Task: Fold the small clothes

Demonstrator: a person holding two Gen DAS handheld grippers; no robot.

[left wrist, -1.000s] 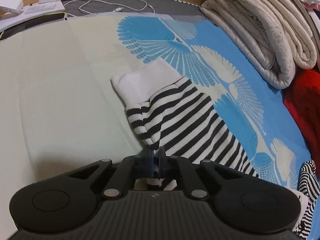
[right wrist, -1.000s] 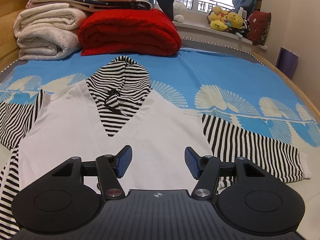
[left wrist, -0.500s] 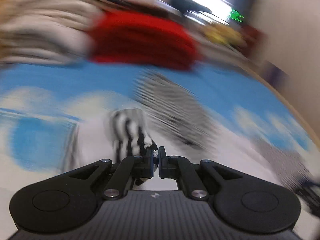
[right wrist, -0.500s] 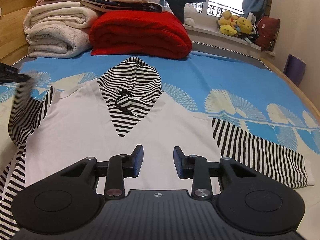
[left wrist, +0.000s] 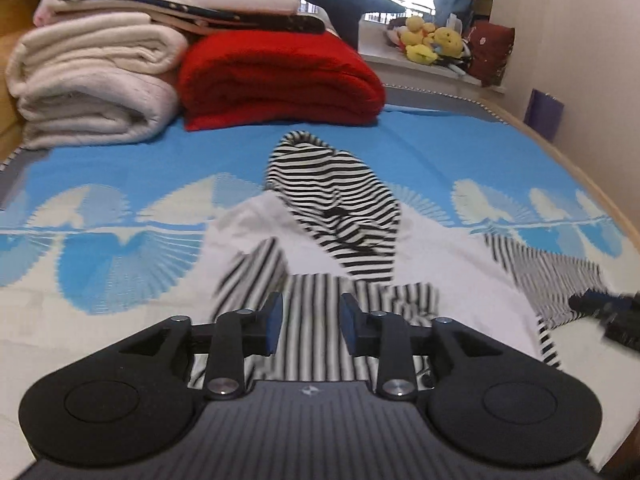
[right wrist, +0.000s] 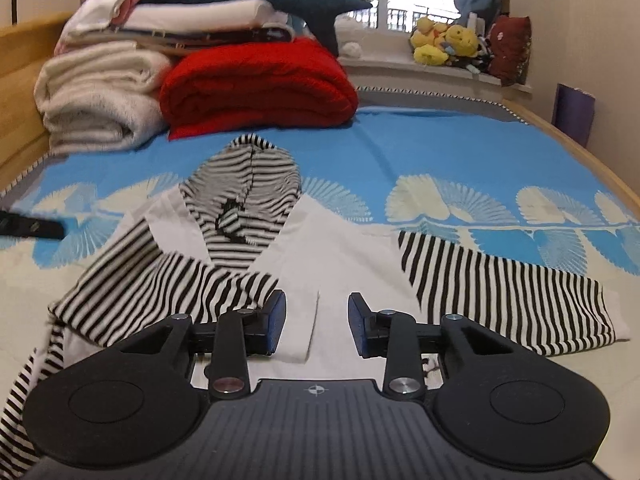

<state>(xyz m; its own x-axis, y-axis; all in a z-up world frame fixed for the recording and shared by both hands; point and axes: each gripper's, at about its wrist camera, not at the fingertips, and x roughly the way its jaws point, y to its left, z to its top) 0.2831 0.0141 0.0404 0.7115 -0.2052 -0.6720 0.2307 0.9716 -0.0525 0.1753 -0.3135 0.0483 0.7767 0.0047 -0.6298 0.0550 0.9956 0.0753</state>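
A small hoodie lies flat on the bed: white body (right wrist: 340, 248), striped hood (right wrist: 244, 184), striped sleeves. Its left sleeve (right wrist: 168, 288) is folded across the chest. That sleeve (left wrist: 312, 344) lies loose under my left gripper (left wrist: 311, 316), whose jaws are opening, the pads clear of the cloth. The right sleeve (right wrist: 500, 292) is spread out to the right. My right gripper (right wrist: 316, 316) hovers over the white front, open, with nothing between its pads. The right gripper's fingers (left wrist: 596, 304) show blurred at the left wrist view's right edge.
At the head of the bed sit a folded red blanket (left wrist: 280, 80) and stacked cream quilts (left wrist: 92, 84). Plush toys (left wrist: 432, 40) line the windowsill. The wooden bed rail (left wrist: 580, 172) runs along the right. Blue patterned sheet (right wrist: 440, 152) lies around the hoodie.
My left gripper swung up and right with the striped sleeve, laid it over the white front and let go. My right gripper's jaws narrowed and it shifted slightly.
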